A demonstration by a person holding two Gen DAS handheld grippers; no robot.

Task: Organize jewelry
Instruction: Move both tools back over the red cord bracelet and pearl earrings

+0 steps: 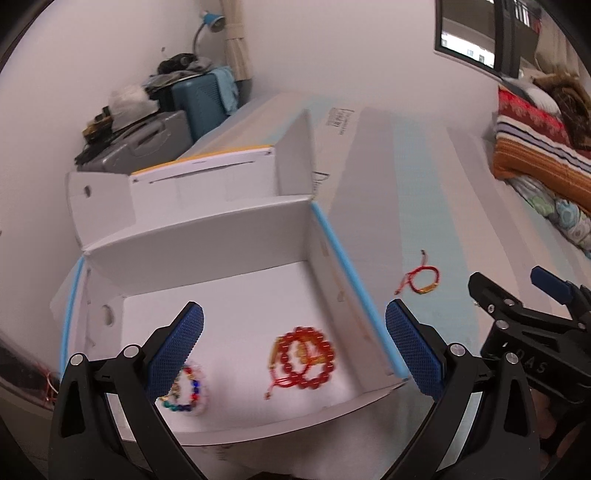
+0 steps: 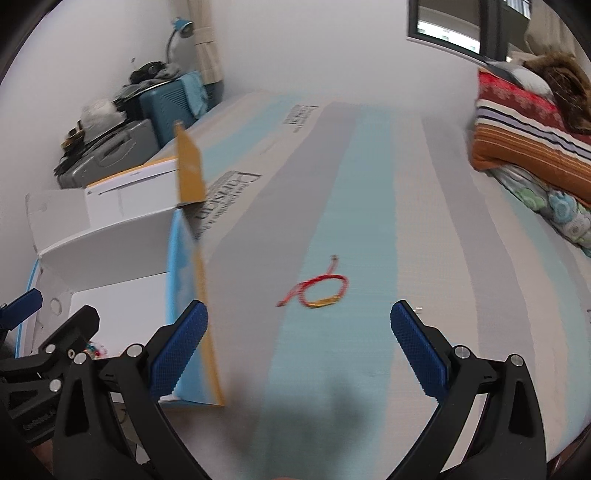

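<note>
An open white box (image 1: 229, 236) with blue edges sits on the striped bed. Inside it lie a red bead bracelet (image 1: 306, 356) and a multicoloured bead bracelet (image 1: 186, 393). My left gripper (image 1: 293, 350) is open and empty, hovering above the box. A red string bracelet with a gold piece (image 1: 423, 280) lies on the bed right of the box; it also shows in the right wrist view (image 2: 323, 291). My right gripper (image 2: 299, 350) is open and empty, just short of that bracelet. The right gripper (image 1: 517, 310) shows at the right edge of the left wrist view.
The box's wall (image 2: 188, 280) stands left of the right gripper. Folded blankets (image 2: 532, 147) are piled at the far right of the bed. Suitcases with clutter (image 1: 166, 122) stand by the wall behind the box. A window (image 1: 476, 33) is at top right.
</note>
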